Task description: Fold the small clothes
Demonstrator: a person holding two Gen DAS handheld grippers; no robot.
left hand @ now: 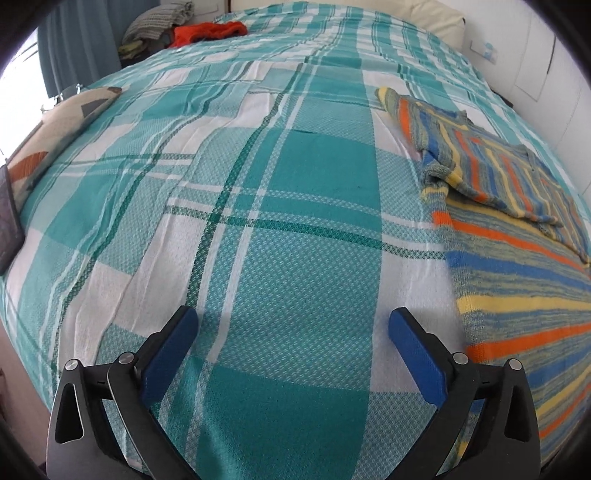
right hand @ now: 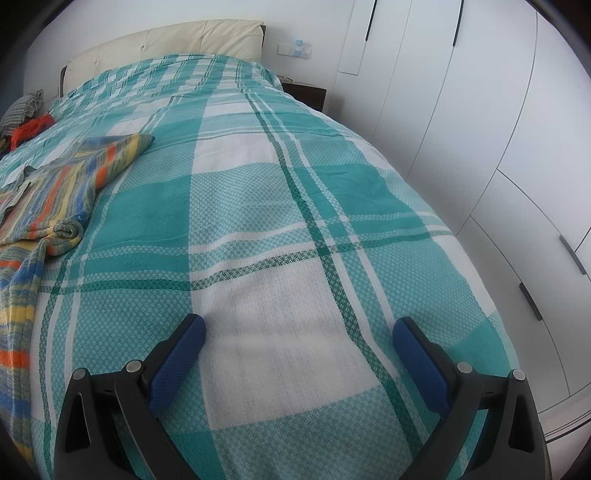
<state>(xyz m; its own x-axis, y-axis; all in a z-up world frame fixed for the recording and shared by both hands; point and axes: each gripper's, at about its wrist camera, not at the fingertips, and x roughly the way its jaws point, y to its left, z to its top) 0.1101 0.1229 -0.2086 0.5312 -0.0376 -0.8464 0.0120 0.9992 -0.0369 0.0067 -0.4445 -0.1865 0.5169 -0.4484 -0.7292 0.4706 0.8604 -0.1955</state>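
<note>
You are holding your left gripper (left hand: 291, 325) with its blue-padded fingers (left hand: 173, 354) spread wide apart and nothing between them, hovering over the teal-and-white plaid woven bedspread (left hand: 258, 192). The striped knitted garment in orange, blue and yellow (left hand: 509, 236) is lying flat on the bedspread to the right of the right finger, reaching from beside that fingertip forward and away; one part of it is lying doubled over on top of the rest further ahead, with a bunched edge facing your fingers. Far ahead and to the left of your left finger, an orange-red crumpled cloth (left hand: 208, 32) is sitting near the bed's far edge, and a beige patterned cushion (left hand: 62, 125) is lying well off to the left. You are holding your right gripper (right hand: 299, 328) just as wide, its blue pads (right hand: 177, 358) parted and empty, above bare bedspread (right hand: 277, 229). From this side the striped garment (right hand: 48, 199) is lying to the left of the left finger, well apart from the fingertip, with its folded portion further ahead. A cream padded headboard (right hand: 166, 44) is standing far ahead of the fingers, and white wardrobe doors (right hand: 480, 129) are running along to the right of the right finger.
</note>
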